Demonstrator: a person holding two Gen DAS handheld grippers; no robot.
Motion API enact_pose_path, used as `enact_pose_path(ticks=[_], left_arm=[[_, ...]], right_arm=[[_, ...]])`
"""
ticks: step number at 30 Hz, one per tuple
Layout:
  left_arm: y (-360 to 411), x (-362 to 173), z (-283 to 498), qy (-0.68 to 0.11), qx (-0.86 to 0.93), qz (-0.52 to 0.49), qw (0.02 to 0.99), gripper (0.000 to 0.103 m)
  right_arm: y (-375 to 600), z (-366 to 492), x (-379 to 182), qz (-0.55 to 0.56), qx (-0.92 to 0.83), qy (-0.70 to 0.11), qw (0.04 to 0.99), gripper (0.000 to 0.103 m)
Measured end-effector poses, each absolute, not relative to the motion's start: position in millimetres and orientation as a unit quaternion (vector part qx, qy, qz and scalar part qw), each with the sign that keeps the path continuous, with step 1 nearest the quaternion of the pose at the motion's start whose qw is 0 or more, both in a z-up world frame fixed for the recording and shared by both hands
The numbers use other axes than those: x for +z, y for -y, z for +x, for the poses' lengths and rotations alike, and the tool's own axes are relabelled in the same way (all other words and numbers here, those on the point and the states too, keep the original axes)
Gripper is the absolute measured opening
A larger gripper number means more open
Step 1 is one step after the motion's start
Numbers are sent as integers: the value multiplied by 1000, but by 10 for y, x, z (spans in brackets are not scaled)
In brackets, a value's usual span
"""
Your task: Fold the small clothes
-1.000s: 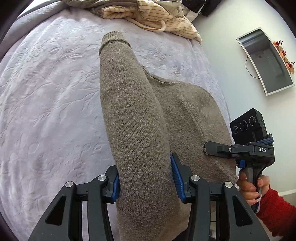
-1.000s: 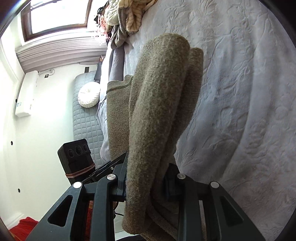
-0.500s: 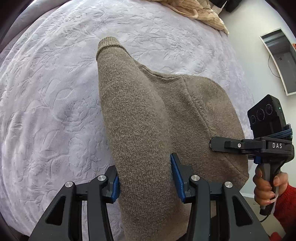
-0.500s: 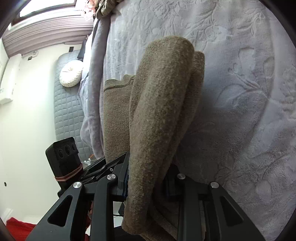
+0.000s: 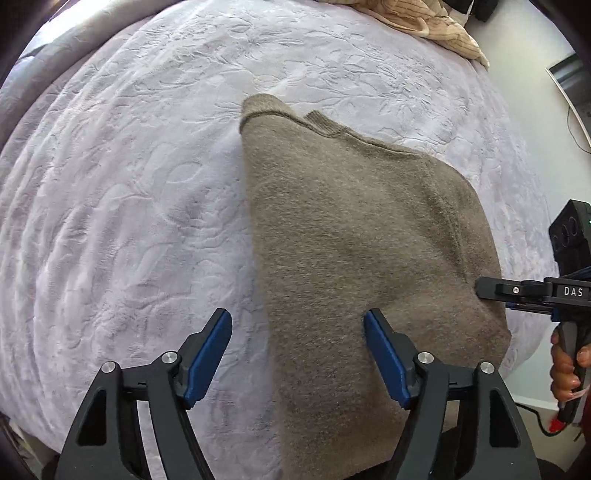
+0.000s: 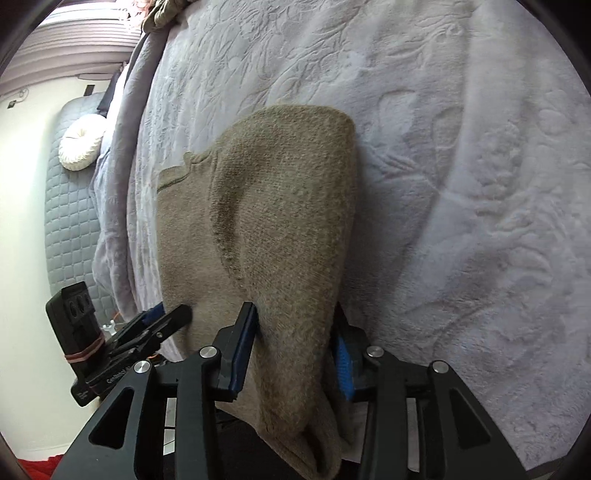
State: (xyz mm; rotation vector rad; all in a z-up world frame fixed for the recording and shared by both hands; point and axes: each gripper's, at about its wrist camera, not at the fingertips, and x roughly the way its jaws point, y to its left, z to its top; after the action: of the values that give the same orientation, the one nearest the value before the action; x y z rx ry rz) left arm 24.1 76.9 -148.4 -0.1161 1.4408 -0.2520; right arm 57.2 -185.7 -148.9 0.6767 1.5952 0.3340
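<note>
Two grippers: both sit at the near edge of one brown knit sweater (image 5: pixel 354 236) that lies on a lavender embossed bedspread (image 5: pixel 122 206).
Change, sweater: a second ago it hung bunched in a thick roll between both sets of jaws; now it is spread flatter on the bedspread, folded over itself, with its ribbed hem edge (image 5: pixel 321 123) at the far end.
Change, left gripper (image 5: pixel 297 332): its jaws have just been opening; the blue pads that squeezed the knit now stand wide apart, the left pad over bare bedspread, the right pad over the sweater, and neither presses on cloth. The sweater's left edge runs between them.
Change, right gripper (image 6: pixel 295 334): its jaws have just been opening too, though far less; a thick fold of the sweater still fills the gap, and both blue pads touch its sides.
Pose, left: steeply tipped down at the bed, close over the sweater's near-left corner.
Pose, right: angled down along the sweater's right edge; in the left wrist view it comes in from the right, its tip against the knit, held by a hand (image 5: pixel 567 365) with a red sleeve below.
Background: a pile of striped cream clothes (image 5: pixel 417 14) lies at the far edge of the bed.
</note>
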Motion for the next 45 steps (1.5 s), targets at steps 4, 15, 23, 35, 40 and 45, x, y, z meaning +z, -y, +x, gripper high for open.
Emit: enact_pose_path(ticks=[4, 15, 23, 35, 40, 45], left_arm=[[-859, -1351, 208, -646, -95, -22, 757, 75], [-768, -1025, 124, -641, -191, -86, 739, 75], [-370, -1402, 22, -665, -210, -43, 716, 75], [-248, -1430, 5, -664, -203, -15, 720, 75], [-265, -1363, 37, -663, -176, 4, 728, 75], [-323, -1262, 104, -661, -135, 11, 738, 75]], right_arm=[[1967, 498, -1305, 243, 105, -701, 662, 39], [1704, 308, -706, 193, 174, -662, 702, 11], [1392, 204, -1125, 122, 165, -705, 679, 7], [1622, 115, -1242, 143, 147, -712, 671, 0], [1708, 166, -996, 154, 133, -700, 685, 4], [1642, 301, -887, 168, 119, -693, 690, 4]])
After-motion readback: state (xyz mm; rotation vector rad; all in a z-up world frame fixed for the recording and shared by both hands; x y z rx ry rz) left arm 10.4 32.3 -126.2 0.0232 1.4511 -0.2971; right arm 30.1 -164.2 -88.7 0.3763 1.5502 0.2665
